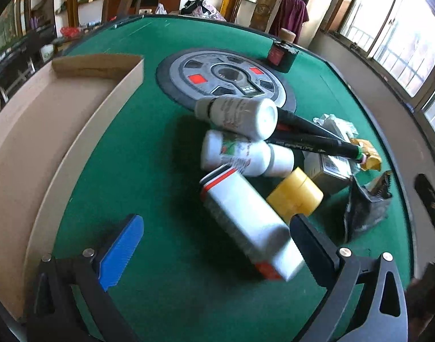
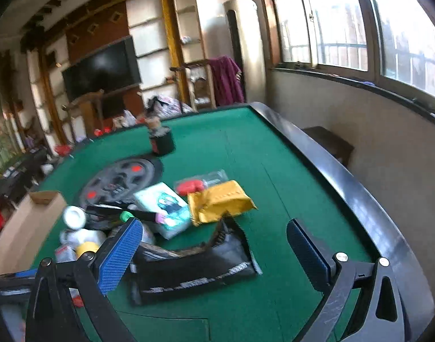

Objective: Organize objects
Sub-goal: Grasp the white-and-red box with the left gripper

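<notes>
Barely started, as I read it: the open brown cardboard box (image 1: pixel 60 119) on the left of the green felt table (image 1: pixel 160 42) shows nothing inside in the part I can see, and the whole pile sits loose on the felt just right of it. My left gripper (image 1: pixel 214 245) is spread wide and empty, with the white rectangular tin with red and black end stripes (image 1: pixel 246 222) lying between its jaws, apparently not clamped; it's blurred, so contact is hard to call. Behind it lie two white plastic pill bottles (image 1: pixel 240 116) stacked sideways, a yellow cylindrical container (image 1: pixel 294 195), two black marker pens (image 1: pixel 317 139) and a small cardboard packet (image 1: pixel 328 168). My right gripper (image 2: pixel 217 245) is also wide open, holding nothing, hovering over the black foil pouch (image 2: pixel 194 268); a yellow crumpled bag (image 2: pixel 220 202) and a white printed packet (image 2: pixel 166 208) lie beyond. Every item is left to box; the tin looks like my first pick.
</notes>
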`<state>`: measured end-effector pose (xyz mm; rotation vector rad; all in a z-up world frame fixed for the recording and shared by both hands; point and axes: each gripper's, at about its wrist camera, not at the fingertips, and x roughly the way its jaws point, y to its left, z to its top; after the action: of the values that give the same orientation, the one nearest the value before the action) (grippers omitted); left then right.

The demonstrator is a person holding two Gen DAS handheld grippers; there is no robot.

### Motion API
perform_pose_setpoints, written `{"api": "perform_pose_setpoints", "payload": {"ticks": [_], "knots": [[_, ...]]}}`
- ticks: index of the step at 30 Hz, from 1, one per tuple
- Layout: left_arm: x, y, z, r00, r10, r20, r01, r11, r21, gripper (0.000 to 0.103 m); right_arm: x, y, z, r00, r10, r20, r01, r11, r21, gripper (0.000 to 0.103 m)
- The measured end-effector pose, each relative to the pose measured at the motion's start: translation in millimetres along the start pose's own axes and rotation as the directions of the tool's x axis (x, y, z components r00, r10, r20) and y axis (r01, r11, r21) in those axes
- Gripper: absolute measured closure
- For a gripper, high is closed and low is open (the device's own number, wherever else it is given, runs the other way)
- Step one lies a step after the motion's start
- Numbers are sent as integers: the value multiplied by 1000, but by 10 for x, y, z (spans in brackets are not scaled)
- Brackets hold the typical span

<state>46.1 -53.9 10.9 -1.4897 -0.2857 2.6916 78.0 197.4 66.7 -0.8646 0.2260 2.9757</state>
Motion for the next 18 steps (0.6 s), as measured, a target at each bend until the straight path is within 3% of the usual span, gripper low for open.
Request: {"api": "perform_pose_setpoints", "payload": {"ticks": [3, 5, 7, 12, 16, 18], "knots": [[90, -85, 32, 999, 35, -5, -34, 998, 45, 25, -9, 48, -33, 1000, -15, 7, 15, 999, -40, 0], [70, -89, 22, 999, 49, -7, -48, 995, 82, 63, -41, 77, -49, 1000, -4, 8, 4, 998, -57, 0], [40, -17, 9, 998, 55, -20, -53, 994, 98, 74, -45, 118, -64, 1000, -7, 15, 8, 997, -72, 0], [-43, 139, -57, 998, 58, -22, -55, 993, 104, 73, -27, 115, -76, 1000, 16, -11, -17, 998, -56, 0], [-33, 26, -123, 998, 62, -2, -61, 985, 163, 49, -8, 86, -82, 999, 24, -24, -25, 999, -39, 0], [-12, -35, -155, 995, 97, 10, -97, 975, 202, 40, -1, 75, -89, 999, 25, -29, -25, 999, -30, 0]]}}
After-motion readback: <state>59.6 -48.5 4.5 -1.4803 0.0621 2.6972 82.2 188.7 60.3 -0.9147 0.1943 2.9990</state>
